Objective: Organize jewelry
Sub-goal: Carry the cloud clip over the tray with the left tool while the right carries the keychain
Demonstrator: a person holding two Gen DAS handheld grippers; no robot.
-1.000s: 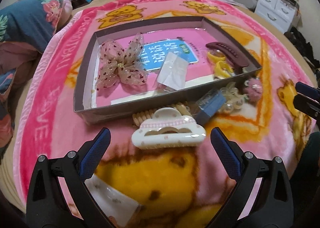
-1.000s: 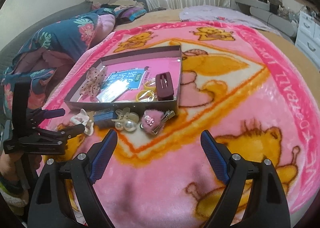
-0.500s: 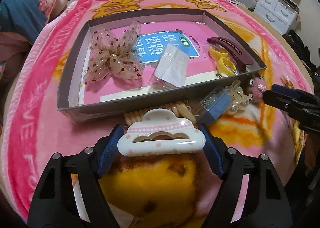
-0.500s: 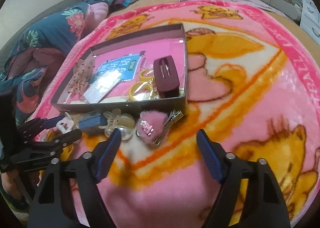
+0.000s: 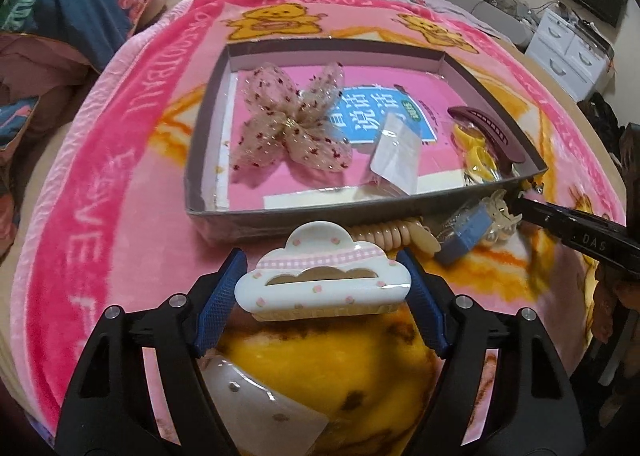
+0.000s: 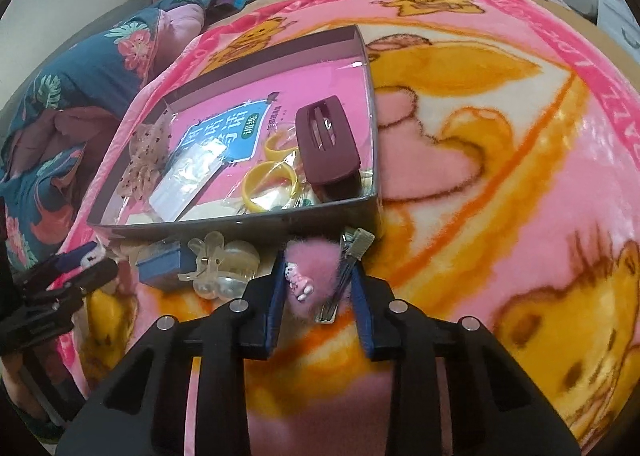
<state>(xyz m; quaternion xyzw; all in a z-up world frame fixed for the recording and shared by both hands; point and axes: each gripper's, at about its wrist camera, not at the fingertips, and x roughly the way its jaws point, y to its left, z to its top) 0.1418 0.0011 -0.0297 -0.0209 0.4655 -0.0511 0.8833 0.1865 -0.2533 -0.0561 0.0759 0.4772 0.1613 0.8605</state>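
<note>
"DAS" on the right gripper (image 5: 576, 234); Chinese characters on the box's blue label (image 5: 380, 116)

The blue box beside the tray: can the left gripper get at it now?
Probably not: the left gripper is shut on the cloud hair claw, and the blue box lies off to its right.

Close downward wrist views, shared tray (image 5: 240, 218)

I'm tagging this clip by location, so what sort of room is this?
Most likely a bedroom: a pink bear-print blanket spread over a bed, a floral quilt bunched at its head, and a white chest of drawers by the wall.
</note>
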